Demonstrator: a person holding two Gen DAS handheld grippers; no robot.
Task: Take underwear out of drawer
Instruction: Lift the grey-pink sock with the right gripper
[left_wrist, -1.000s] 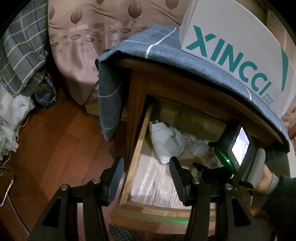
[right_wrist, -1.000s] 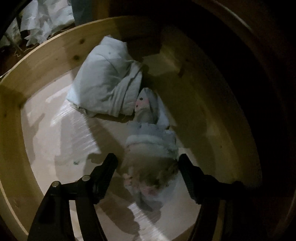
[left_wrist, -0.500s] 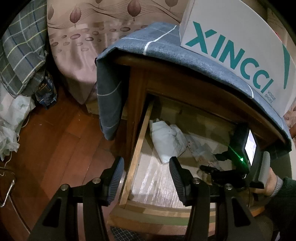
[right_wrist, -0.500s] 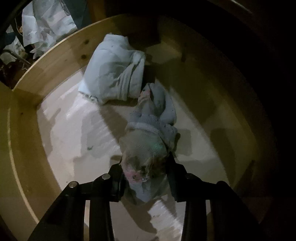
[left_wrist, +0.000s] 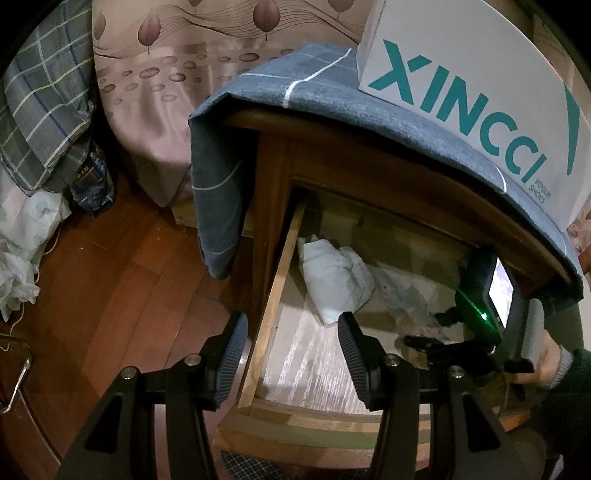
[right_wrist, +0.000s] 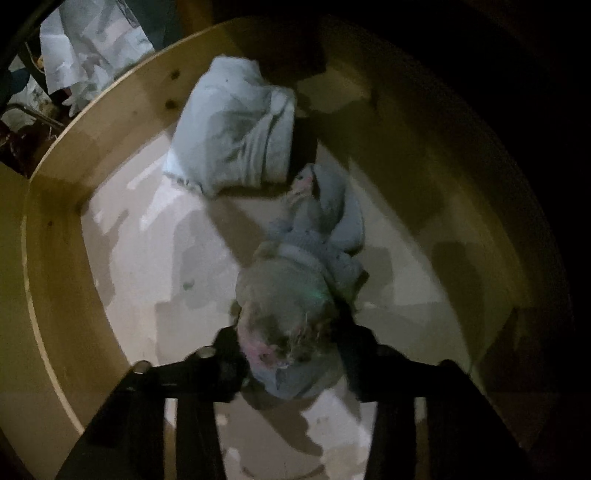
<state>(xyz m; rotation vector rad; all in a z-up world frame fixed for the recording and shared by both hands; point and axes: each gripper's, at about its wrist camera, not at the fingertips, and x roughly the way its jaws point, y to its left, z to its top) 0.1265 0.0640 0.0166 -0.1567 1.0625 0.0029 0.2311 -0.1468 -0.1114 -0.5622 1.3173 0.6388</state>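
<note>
Since the earlier pictures, the right gripper (right_wrist: 291, 350) had closed on the underwear (right_wrist: 295, 295) and pulled back a little toward the front of the drawer (right_wrist: 55, 258). Its jaws were clenched on the near end of the cloth. The left gripper (left_wrist: 291, 354) had hardly moved. Its jaws were spread wide with nothing in them, over the left side wall of the drawer.

The grab looked done. The lift out was still to come, since the underwear was still inside the drawer, near its middle.

The underwear lay long and thin. Its long way ran from the front of the drawer to the back. Its far end pointed at the back wall, just beside a folded white cloth (right_wrist: 236, 122) in the back left corner.
</note>
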